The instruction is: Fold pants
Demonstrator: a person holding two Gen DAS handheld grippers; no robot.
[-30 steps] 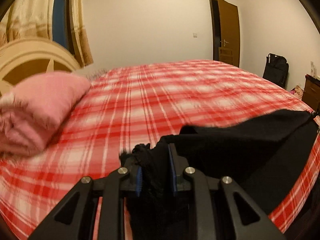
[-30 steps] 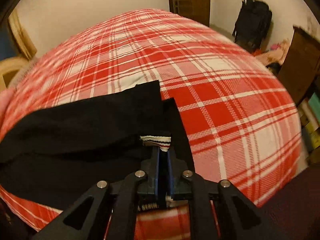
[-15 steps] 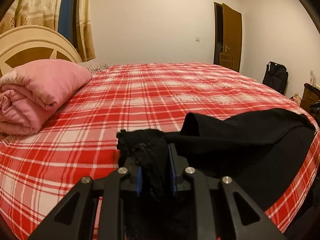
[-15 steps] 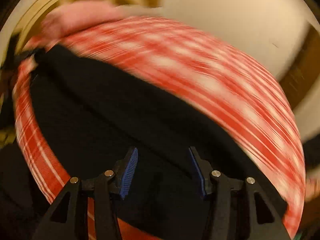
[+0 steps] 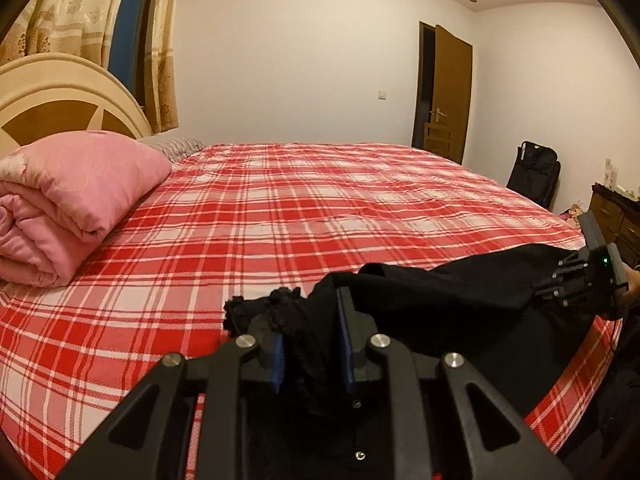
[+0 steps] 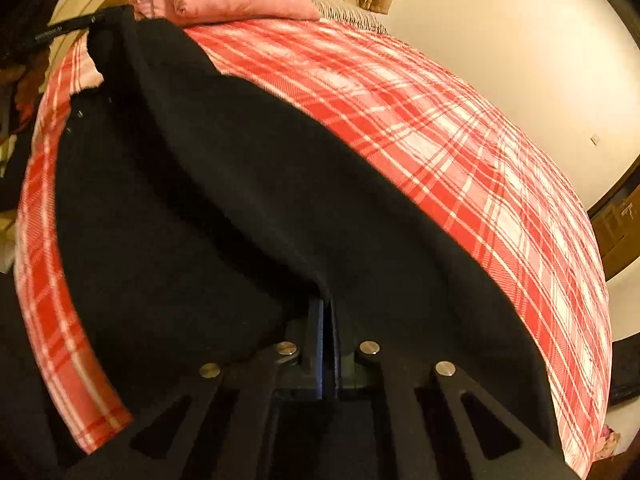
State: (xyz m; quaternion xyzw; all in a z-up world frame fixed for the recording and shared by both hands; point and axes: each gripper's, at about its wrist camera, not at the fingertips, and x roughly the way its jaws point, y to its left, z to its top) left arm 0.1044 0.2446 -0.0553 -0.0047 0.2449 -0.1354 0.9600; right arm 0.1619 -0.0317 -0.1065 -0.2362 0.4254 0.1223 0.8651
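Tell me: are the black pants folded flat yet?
Not yet. The black fabric pants hang stretched between the left tongs and right tongs, ridged and part lifted over the red plaid bedsheet.

No legible text anywhere; only a faint, unreadable pale mark on a black strap (image 6: 60, 32) at upper left.

From the left tongs (image 5: 310, 344) we look low across the bed (image 5: 320, 208) toward the door (image 5: 452, 92); from the right tongs (image 6: 326, 320) we look steeply down, close on the pants (image 6: 240, 200); both show the pink quilt (image 5: 72, 200)
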